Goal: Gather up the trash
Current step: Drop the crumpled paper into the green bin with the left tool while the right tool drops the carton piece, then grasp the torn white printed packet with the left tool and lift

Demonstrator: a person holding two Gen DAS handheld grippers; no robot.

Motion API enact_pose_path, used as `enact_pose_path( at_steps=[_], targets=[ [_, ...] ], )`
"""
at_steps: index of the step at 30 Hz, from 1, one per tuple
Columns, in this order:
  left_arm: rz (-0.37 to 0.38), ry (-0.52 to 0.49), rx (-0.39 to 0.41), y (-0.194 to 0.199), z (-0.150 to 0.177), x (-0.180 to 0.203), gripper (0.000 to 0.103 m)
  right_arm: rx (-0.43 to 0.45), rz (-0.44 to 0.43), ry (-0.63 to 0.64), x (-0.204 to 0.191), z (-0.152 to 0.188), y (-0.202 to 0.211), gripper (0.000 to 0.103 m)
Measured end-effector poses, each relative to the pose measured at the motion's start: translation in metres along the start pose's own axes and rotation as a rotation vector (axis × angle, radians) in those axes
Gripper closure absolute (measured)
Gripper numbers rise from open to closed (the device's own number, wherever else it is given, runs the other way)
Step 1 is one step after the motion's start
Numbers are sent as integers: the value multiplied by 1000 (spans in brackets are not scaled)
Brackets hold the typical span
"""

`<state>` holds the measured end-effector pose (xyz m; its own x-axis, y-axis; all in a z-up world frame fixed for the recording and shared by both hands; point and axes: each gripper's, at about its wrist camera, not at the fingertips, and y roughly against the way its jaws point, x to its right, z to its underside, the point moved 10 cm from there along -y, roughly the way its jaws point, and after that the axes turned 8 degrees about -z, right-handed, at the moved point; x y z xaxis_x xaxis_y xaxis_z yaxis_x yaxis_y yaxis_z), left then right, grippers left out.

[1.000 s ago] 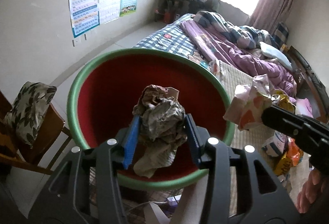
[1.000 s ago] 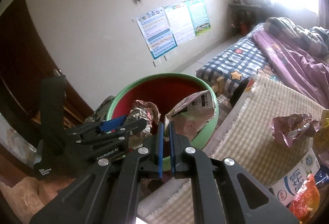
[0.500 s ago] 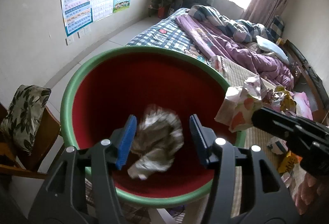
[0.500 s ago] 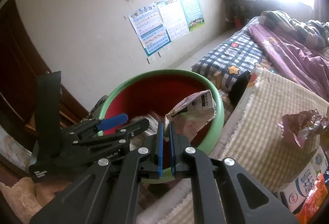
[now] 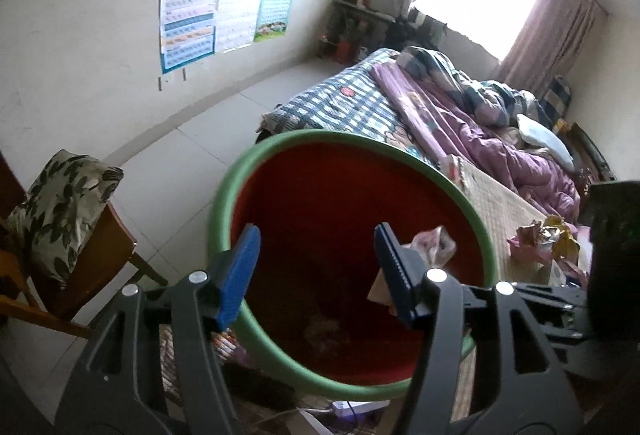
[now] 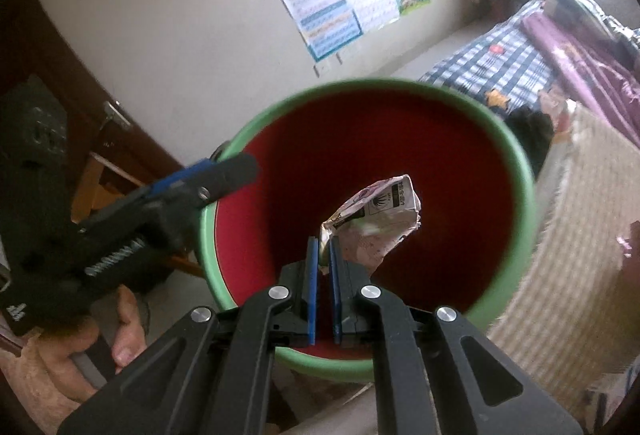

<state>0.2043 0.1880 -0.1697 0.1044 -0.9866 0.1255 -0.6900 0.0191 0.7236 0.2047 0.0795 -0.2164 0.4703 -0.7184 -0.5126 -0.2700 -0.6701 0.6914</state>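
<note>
Bin [image 5: 224,203], red inside with a green rim, sits beside the bed [image 5: 360,107]. Left gripper [image 5: 316,271] is opening, empty, above it. Right gripper [image 6: 324,255] pinches a crumpled wrapper [image 6: 376,219] over the bin.

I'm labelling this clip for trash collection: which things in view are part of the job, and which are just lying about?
Part of the job:
- red bin
- crumpled wrapper, pinched in the right gripper
- left gripper, empty, opening
- wrappers on the mat

Lying about:
- bed quilt
- wall posters
- chair cushion
</note>
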Motion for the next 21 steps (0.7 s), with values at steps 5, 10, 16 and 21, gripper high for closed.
enact_pose_path(
  at_steps=[5, 10, 16, 21],
  targets=[
    [-16, 20, -10, 0, 4, -8, 46, -13, -7, -14, 1, 6, -9, 85],
    [-23, 21, -4, 3, 5, -8, 46, 25, -17, -16, 0, 4, 1, 72],
    [-24, 11, 17, 14, 3, -3, 46, 115, 10, 0, 3, -11, 44, 72],
    [-14, 7, 40, 28, 3, 11, 46, 212, 50, 9, 12, -18, 102, 72]
  ],
)
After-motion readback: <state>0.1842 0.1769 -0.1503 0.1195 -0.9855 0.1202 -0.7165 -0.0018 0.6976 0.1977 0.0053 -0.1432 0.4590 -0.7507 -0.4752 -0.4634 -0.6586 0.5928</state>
